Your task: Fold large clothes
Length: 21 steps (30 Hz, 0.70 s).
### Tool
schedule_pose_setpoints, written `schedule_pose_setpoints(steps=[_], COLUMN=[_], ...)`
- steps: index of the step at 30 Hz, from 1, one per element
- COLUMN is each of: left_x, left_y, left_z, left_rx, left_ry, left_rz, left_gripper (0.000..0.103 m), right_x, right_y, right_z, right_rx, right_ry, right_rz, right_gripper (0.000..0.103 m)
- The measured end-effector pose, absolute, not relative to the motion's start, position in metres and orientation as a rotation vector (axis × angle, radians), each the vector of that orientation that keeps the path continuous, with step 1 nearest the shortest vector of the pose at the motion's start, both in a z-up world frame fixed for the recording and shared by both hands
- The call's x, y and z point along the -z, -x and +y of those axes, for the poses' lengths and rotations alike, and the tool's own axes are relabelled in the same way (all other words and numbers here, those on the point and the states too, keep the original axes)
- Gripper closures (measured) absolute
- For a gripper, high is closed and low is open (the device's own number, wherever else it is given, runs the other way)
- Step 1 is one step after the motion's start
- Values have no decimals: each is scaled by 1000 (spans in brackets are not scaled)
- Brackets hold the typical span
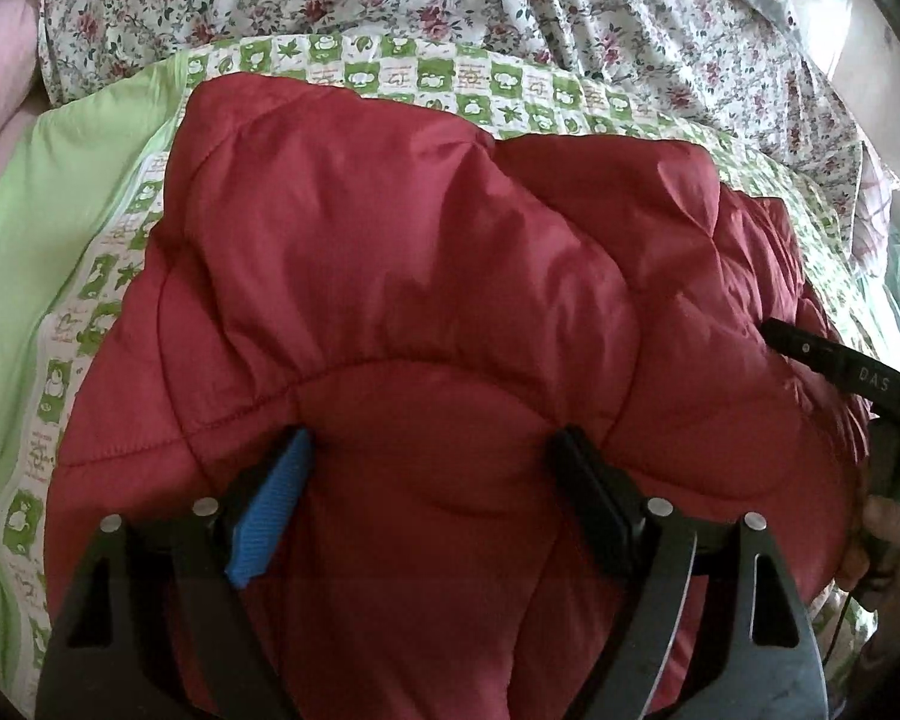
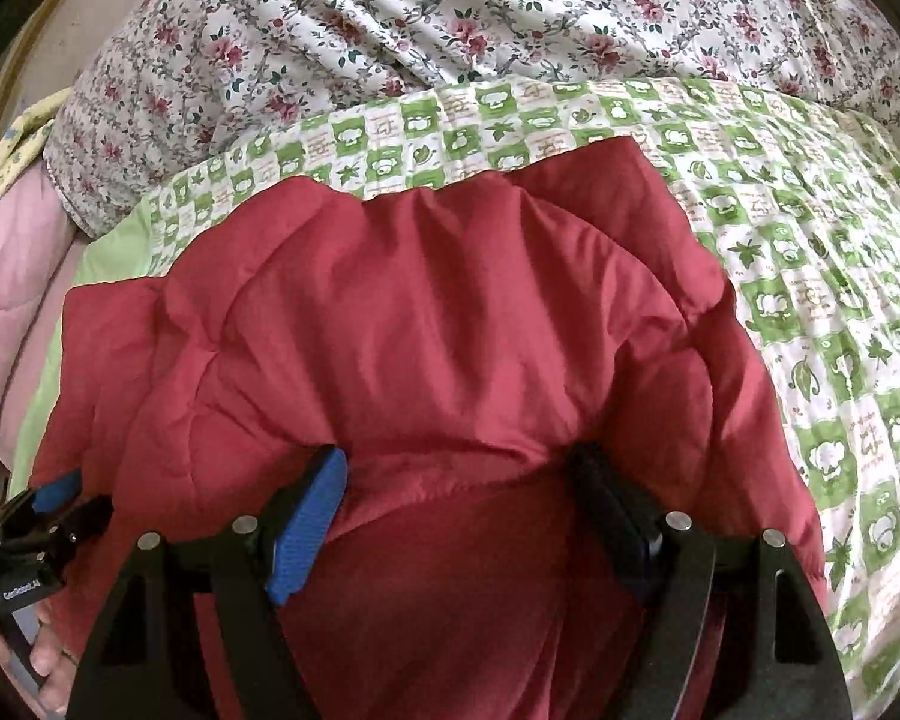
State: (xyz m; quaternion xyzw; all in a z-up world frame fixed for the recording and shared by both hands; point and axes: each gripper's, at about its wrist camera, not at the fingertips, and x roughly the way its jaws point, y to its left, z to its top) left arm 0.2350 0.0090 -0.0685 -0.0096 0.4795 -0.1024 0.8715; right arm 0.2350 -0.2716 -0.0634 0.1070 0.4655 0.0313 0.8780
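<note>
A red quilted padded jacket (image 1: 426, 276) lies bunched on a bed, partly folded over itself; it also fills the right wrist view (image 2: 450, 330). My left gripper (image 1: 432, 450) is open, its blue pad and black pad pressed down on the jacket's near part, fabric bulging between them. My right gripper (image 2: 462, 468) is open too, its fingers resting on the jacket's near part. The right gripper's black finger (image 1: 834, 360) shows at the jacket's right edge in the left wrist view. The left gripper (image 2: 48, 510) shows at the jacket's left edge in the right wrist view.
The jacket lies on a green and white checked sheet (image 2: 810, 276). A floral quilt (image 1: 450, 6) is heaped behind it. Pink bedding (image 2: 6, 276) lies at the left. A plain light green cloth (image 1: 36, 240) borders the sheet's left side.
</note>
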Motion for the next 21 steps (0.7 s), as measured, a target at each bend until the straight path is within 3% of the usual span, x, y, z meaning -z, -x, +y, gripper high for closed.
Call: schedule_pose_setpoints(steps=[9, 21], left_x=[54, 78], left_y=[-262, -326], left_z=[15, 26], left_rx=[173, 110], left_ry=[62, 119], left_rz=[1056, 1133], left_gripper=[19, 15], right_x=[66, 70], right_y=[-238, -253], right_z=[-273, -275], right_rx=[-70, -67], right_ry=[-218, -230], right_rz=[972, 1021], right_gripper=[23, 22])
